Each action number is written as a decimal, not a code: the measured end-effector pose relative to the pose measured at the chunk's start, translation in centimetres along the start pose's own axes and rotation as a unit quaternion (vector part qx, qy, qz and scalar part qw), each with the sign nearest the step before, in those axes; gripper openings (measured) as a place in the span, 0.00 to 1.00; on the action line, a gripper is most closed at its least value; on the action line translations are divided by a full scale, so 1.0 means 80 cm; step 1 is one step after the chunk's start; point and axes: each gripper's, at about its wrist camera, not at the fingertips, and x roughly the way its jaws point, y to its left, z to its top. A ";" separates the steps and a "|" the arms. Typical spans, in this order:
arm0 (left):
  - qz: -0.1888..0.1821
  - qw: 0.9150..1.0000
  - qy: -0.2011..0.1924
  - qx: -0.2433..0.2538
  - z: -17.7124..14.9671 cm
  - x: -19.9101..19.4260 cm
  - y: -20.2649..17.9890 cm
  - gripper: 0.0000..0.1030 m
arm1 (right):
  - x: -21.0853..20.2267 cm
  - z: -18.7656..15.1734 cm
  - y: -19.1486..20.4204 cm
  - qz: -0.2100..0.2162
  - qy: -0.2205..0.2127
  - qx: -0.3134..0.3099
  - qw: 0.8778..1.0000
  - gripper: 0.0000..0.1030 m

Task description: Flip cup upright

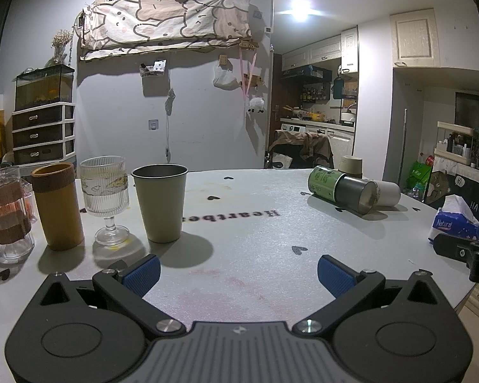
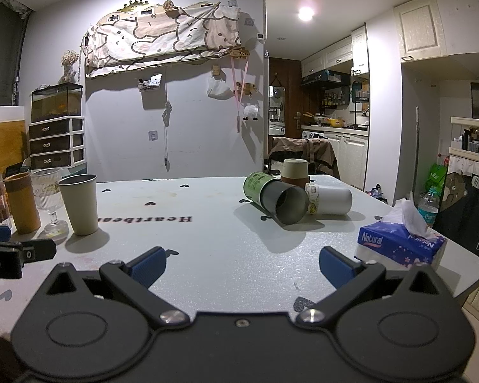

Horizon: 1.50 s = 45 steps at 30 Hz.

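A green-and-grey metal cup (image 2: 276, 200) lies on its side on the white table (image 2: 207, 255), its open mouth toward me; it also shows in the left wrist view (image 1: 341, 189). A white cup (image 2: 329, 199) lies on its side just behind it, touching it. A beige and brown cup (image 2: 295, 172) stands upside down farther back. My right gripper (image 2: 241, 266) is open and empty, well short of the lying cups. My left gripper (image 1: 238, 273) is open and empty, near the upright grey-beige cup (image 1: 160, 202).
At the left stand a brown tumbler (image 1: 57, 206), a ribbed glass goblet (image 1: 107, 199) and a glass mug (image 1: 6, 212). A blue tissue box (image 2: 402, 242) sits at the right table edge. A chair with a draped cloth (image 2: 303, 156) stands behind the table.
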 end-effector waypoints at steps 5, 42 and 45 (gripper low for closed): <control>0.000 1.000 0.000 0.000 0.001 0.000 0.000 1.00 | 0.000 0.000 0.000 0.000 0.000 0.000 1.000 1.00; -0.029 1.000 0.003 0.002 -0.013 0.012 0.001 1.00 | 0.296 0.121 -0.073 0.008 0.032 -0.037 0.999 0.98; -0.041 0.999 0.008 0.000 -0.018 0.017 0.002 1.00 | 0.330 0.105 -0.084 -0.007 0.060 -0.032 0.998 0.95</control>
